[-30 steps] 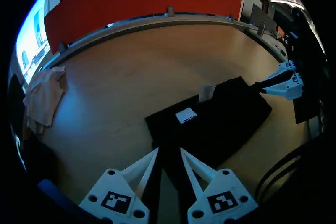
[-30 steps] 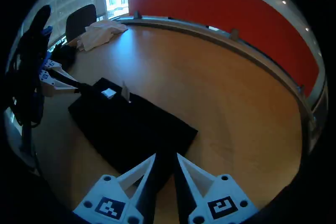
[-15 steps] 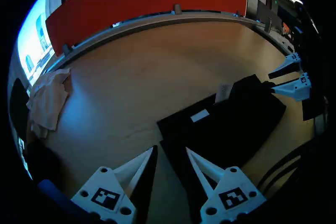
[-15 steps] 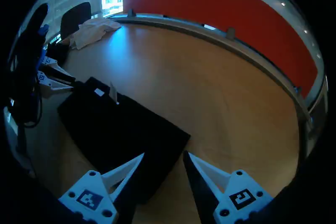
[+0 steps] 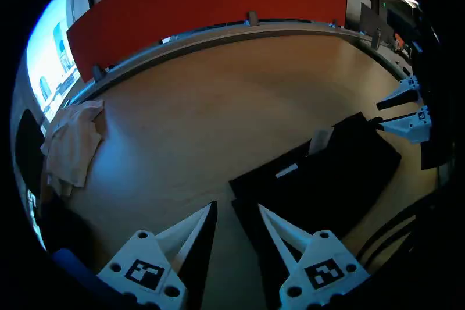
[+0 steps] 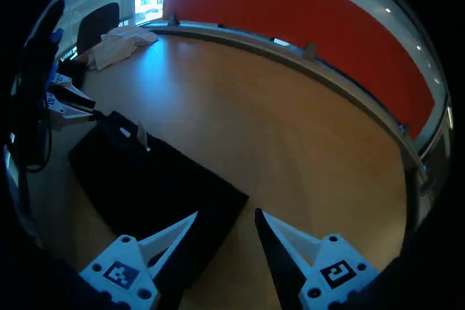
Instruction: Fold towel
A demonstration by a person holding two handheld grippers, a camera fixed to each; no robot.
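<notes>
Black towel, corners at left hand-held gripper, right hand-held gripper, both released

Black towel lying flat on a wooden table.
It is folded into a tidy dark rectangle, several layers thick, set at a slant across the tabletop. Two white tags, one larger and one small, show near its far long edge.
</notes>
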